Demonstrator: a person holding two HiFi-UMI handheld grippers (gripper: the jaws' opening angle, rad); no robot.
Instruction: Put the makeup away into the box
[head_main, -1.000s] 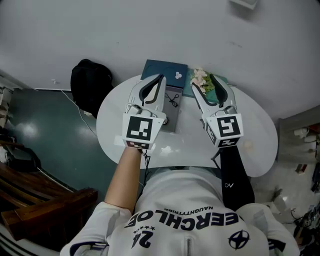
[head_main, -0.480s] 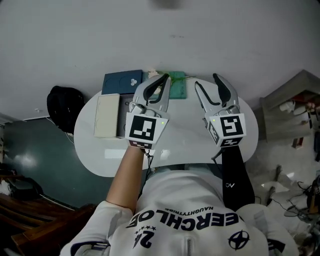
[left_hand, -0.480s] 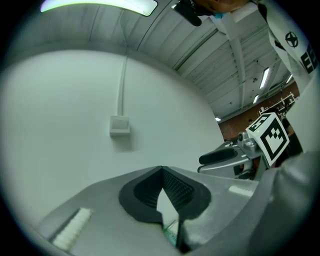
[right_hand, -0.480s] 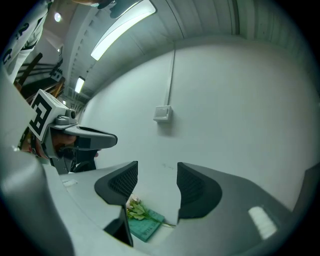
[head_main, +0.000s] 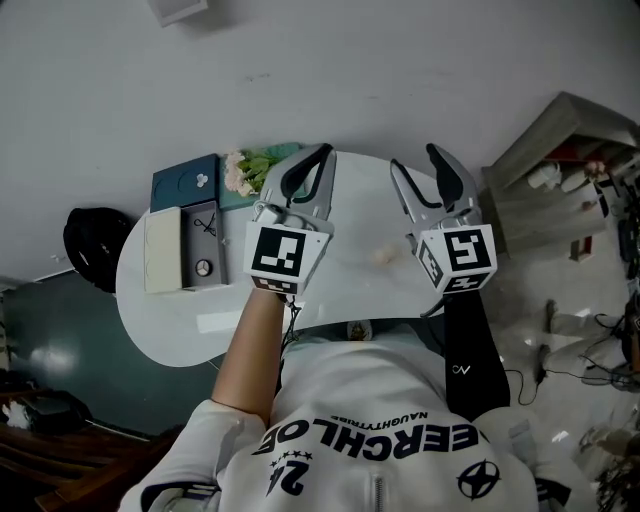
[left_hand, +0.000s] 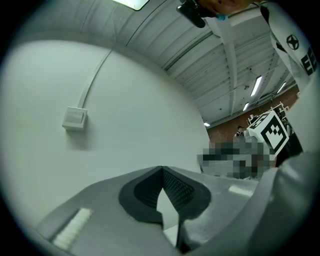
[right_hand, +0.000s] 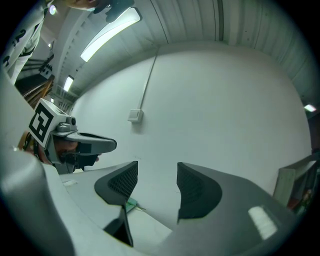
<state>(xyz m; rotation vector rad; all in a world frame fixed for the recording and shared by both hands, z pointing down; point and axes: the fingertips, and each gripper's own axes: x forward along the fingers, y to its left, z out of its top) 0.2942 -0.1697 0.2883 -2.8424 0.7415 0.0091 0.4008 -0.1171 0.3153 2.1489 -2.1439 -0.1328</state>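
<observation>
A round white table (head_main: 300, 300) stands against the wall. At its left side lies the open box (head_main: 204, 232), with a cream lid beside a grey inside that holds small items. A small pale makeup item (head_main: 383, 256) lies on the table between the two grippers. My left gripper (head_main: 322, 152) (left_hand: 161, 170) is held level over the table's far side, shut with nothing between its pads. My right gripper (head_main: 414, 160) (right_hand: 157, 175) stands open and empty beside it, facing the wall. Both are well to the right of the box.
A dark blue case (head_main: 186, 180), pale flowers (head_main: 238, 170) and a green item (head_main: 266, 160) sit at the table's back left. A black bag (head_main: 90, 238) lies on the floor at left, a shelf unit (head_main: 560, 150) stands at right, and a switch box (right_hand: 135, 116) is on the wall.
Both grippers and the head view have swung to the right. The table and box have slid left in the picture, and the shelf unit has come into view. Jaws unchanged.
</observation>
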